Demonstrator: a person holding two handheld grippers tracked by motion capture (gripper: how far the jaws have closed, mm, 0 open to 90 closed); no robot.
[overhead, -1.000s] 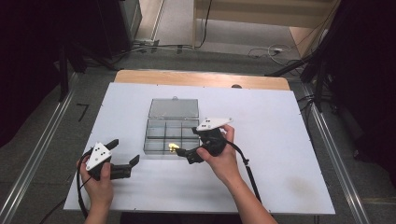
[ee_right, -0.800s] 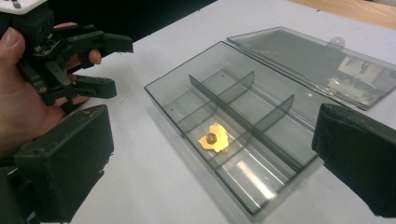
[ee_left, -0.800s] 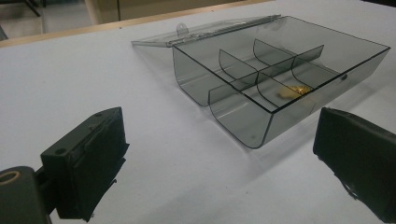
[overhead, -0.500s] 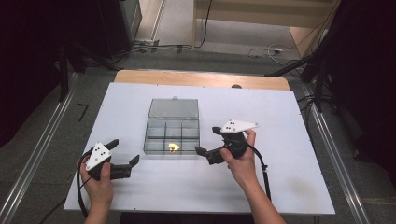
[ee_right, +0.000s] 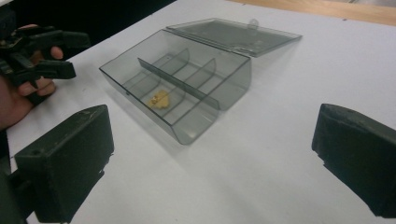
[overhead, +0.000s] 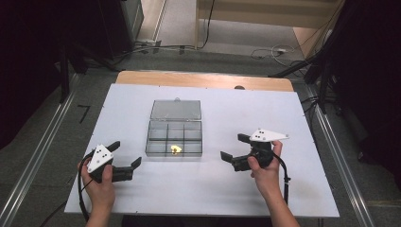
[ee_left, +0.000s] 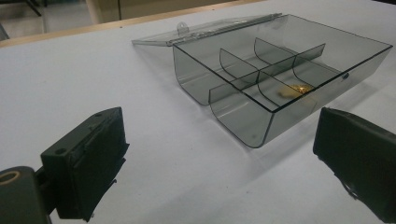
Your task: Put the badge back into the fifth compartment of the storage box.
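Both the left gripper [overhead: 126, 158] and right gripper [overhead: 232, 147] gape empty; approach the gold piece [overhead: 176, 150] inside the compartment box [overhead: 174, 126] vertically, clearing dividers.

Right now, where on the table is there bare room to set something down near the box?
Bare white table lies right of the compartment box, past the right hand-held gripper; also left of the box, above the left hand-held gripper, and along the near edge between the hands. The box's lid lies open behind it, taking that space.

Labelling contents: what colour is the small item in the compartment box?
Golden yellow; the small item shows best in the left gripper view.
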